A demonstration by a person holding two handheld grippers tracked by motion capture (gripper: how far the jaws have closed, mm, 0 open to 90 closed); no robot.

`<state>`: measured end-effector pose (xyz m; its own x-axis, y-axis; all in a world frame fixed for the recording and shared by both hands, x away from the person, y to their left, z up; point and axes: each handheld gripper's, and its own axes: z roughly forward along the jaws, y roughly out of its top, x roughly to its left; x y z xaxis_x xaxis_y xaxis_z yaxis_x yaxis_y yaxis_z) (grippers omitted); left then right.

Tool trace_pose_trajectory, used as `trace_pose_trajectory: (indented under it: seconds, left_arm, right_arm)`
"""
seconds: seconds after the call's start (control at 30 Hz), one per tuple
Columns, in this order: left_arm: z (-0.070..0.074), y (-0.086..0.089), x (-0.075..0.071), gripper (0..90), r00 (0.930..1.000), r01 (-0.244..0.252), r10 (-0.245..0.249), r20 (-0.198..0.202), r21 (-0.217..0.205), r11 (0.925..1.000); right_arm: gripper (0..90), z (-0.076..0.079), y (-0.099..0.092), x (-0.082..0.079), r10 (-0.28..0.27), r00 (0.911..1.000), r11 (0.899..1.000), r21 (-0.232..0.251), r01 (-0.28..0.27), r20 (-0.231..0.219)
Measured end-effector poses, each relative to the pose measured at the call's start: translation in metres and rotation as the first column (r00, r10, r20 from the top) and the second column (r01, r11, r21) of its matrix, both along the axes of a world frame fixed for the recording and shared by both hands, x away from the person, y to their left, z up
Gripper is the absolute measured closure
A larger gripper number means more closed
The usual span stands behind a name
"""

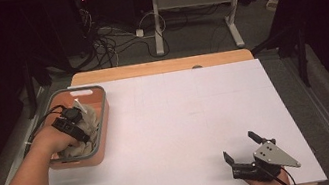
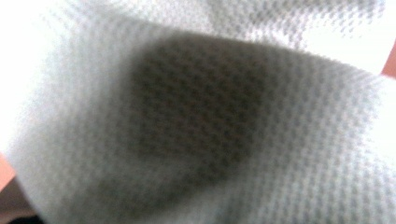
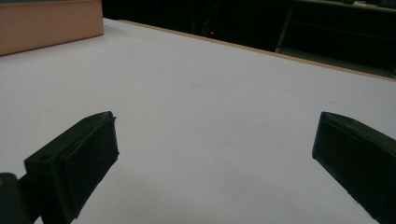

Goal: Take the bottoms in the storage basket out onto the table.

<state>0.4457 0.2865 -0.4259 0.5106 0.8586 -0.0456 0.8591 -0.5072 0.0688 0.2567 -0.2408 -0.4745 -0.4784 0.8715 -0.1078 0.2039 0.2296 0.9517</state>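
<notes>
An orange basket [image 1: 98,94] with a grey rim stands at the table's left edge, and a pale grey cloth [image 1: 90,121] is bunched inside it. My left gripper [image 1: 80,135] reaches down into the basket, with its jaws buried in the cloth and hidden. In the left gripper view the cloth's woven surface [image 2: 196,116] sits blurred right against the lens. My right gripper [image 1: 239,145] rests near the table's front right edge, open, with nothing between its jaws [image 3: 215,126]. It points across the white table toward the basket's orange wall [image 3: 46,23].
A white sheet [image 1: 181,115] covers the wooden table [image 1: 163,66]. Beyond the far edge are floor cables [image 1: 108,41] and the white legs of another desk [image 1: 157,23]. Dark space lies on both sides.
</notes>
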Motion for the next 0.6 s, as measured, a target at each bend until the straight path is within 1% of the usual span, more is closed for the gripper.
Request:
trace_pose_trajectory:
  seconds: [0.13,0.3,0.5,0.6]
  left_arm:
    - [0.002,-0.003,-0.002,58.1,0.9996,0.016,-0.016,-0.022,0.008,0.9998]
    - [0.007,-0.005,-0.001,58.1,0.9988,0.022,-0.021,-0.043,0.016,0.9996]
    - [0.013,-0.004,0.000,58.1,0.9992,0.024,-0.023,-0.033,0.023,0.9994]
    - [0.017,-0.005,0.000,58.1,0.9987,0.028,-0.027,-0.042,0.019,0.9994]
  right_arm:
    - [1.1,0.000,0.000,-0.001,0.005,1.0000,1.000,-0.001,-0.005,0.003]
    - [1.0,0.001,0.000,-0.001,0.003,1.0000,1.000,0.000,-0.003,0.005]
    - [1.0,0.000,0.000,-0.001,0.001,1.0000,1.000,-0.001,-0.001,0.001]
    - [1.0,0.000,-0.001,-0.001,0.000,1.0000,1.000,-0.002,0.000,-0.001]
